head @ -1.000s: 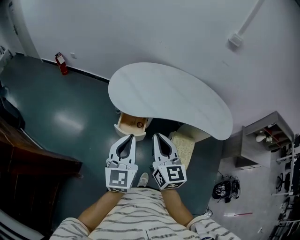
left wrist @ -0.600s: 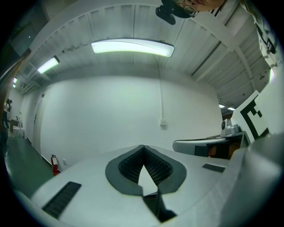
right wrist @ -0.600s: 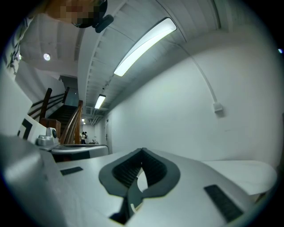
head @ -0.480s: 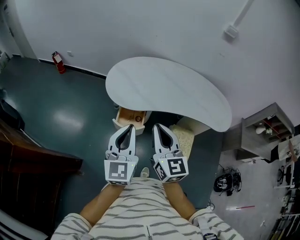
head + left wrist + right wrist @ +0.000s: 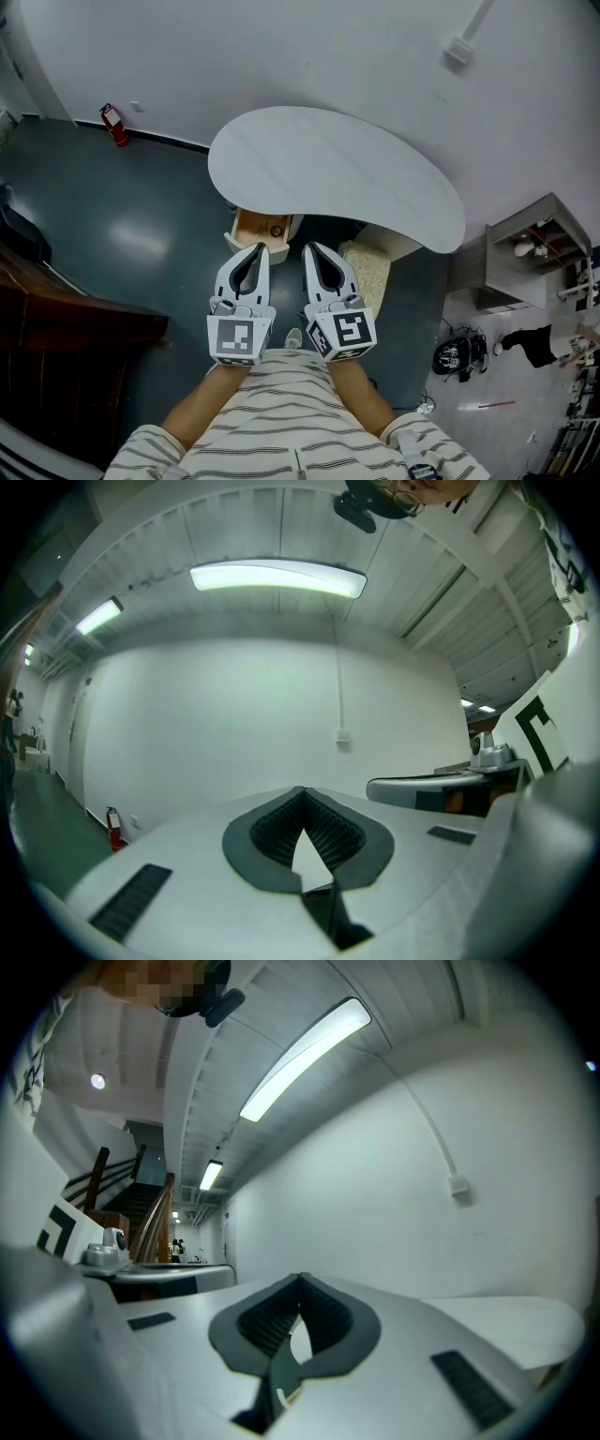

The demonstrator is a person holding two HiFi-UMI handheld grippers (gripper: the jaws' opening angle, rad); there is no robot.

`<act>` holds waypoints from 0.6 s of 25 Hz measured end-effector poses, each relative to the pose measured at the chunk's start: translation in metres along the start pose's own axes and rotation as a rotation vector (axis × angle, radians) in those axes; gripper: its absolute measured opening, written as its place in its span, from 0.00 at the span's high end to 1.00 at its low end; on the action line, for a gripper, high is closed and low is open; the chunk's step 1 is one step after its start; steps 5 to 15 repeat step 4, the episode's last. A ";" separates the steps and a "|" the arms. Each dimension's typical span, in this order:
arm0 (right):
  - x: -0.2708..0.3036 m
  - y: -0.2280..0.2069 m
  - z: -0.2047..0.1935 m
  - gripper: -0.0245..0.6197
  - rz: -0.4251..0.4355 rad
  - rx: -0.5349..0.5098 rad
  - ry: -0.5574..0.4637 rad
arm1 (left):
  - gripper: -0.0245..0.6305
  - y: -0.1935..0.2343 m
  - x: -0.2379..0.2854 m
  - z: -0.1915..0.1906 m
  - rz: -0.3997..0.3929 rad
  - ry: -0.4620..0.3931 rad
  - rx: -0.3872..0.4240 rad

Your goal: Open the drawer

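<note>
Left gripper (image 5: pixel 302 791): jaws pressed together, nothing between them. Right gripper (image 5: pixel 300 1277): same, closed and empty. Head view: the 2 sit side by side, left (image 5: pixel 262 247), right (image 5: pixel 307 247), both aimed level toward the table (image 5: pixel 337 183). Table top white, kidney-shaped. Drawer (image 5: pixel 255 225), light wood, shows under the table's near edge, just ahead of the left tip, not touched; cannot tell how far out it is. Red extinguisher (image 5: pixel 112 124) by the wall, far left.
</note>
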State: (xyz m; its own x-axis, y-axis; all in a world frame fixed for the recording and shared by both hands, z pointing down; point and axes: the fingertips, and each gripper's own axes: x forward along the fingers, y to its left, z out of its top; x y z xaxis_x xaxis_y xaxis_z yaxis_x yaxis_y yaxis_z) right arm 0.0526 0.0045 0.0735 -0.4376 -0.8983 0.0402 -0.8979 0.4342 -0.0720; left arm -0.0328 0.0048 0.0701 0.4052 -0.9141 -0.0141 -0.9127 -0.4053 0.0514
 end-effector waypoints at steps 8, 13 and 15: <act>0.002 -0.006 0.000 0.94 0.002 -0.001 0.000 | 0.96 -0.003 0.006 0.000 -0.003 -0.001 -0.002; 0.002 -0.006 0.000 0.94 0.002 -0.001 0.000 | 0.96 -0.003 0.006 0.000 -0.003 -0.001 -0.002; 0.002 -0.006 0.000 0.94 0.002 -0.001 0.000 | 0.96 -0.003 0.006 0.000 -0.003 -0.001 -0.002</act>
